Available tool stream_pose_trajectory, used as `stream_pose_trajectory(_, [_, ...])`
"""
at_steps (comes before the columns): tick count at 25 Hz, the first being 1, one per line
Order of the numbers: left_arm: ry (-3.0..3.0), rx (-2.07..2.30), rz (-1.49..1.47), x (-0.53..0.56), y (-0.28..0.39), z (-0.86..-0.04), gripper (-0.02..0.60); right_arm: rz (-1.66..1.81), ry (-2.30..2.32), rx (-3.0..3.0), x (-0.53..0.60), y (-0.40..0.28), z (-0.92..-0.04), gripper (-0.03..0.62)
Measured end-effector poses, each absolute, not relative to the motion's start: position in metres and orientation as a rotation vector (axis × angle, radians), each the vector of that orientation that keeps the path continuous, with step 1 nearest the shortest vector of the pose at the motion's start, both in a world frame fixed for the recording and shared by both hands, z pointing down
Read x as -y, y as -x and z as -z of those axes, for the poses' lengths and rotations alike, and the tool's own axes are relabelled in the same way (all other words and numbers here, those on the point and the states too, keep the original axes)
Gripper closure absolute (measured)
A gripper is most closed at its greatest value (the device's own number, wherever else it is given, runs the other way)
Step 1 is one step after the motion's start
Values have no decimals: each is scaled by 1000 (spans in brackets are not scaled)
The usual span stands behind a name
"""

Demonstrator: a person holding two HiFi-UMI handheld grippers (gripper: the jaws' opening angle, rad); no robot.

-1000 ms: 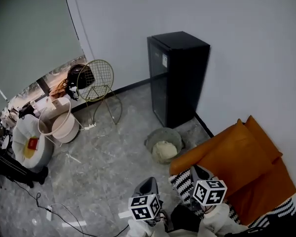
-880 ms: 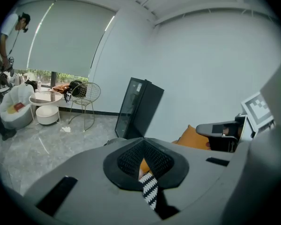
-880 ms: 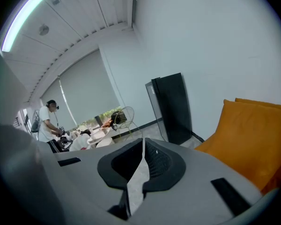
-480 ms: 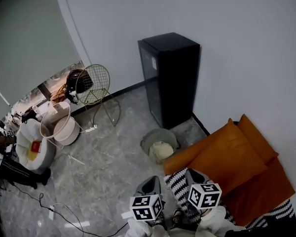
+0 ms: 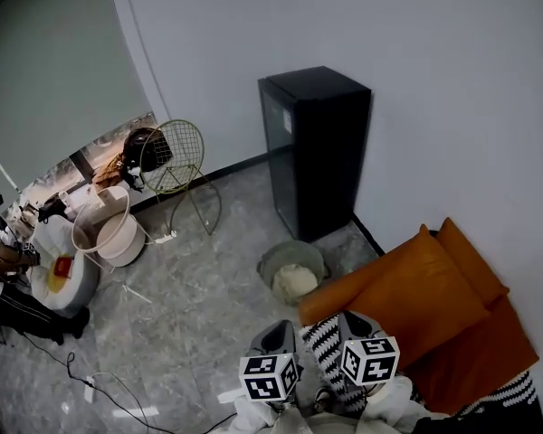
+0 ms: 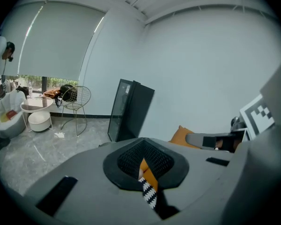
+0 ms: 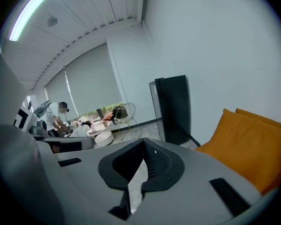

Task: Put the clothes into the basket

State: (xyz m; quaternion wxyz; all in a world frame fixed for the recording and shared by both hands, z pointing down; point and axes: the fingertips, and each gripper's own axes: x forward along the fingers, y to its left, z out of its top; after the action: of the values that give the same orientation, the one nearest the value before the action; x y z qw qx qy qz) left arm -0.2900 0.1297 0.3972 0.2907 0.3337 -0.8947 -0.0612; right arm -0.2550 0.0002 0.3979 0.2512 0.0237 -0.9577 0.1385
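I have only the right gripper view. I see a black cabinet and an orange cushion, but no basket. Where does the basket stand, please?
Observer: In the head view the basket stands on the floor in front of the black cabinet, close to the corner of the orange cushion.
Operator: Is something inside it already?
Observer: Yes, a cream cloth lies in it.
Operator: Which cloth is nearest to the grippers?
Observer: A black-and-white patterned cloth, at the foot of the cushion, between the left gripper and the right gripper.
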Motion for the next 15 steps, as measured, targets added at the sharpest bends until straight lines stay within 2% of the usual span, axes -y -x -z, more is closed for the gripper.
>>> stream_pose_trajectory(15, [-905, 2389, 196, -142, 311, -396, 578, -387, -162, 2625, 4, 265, -390, 571])
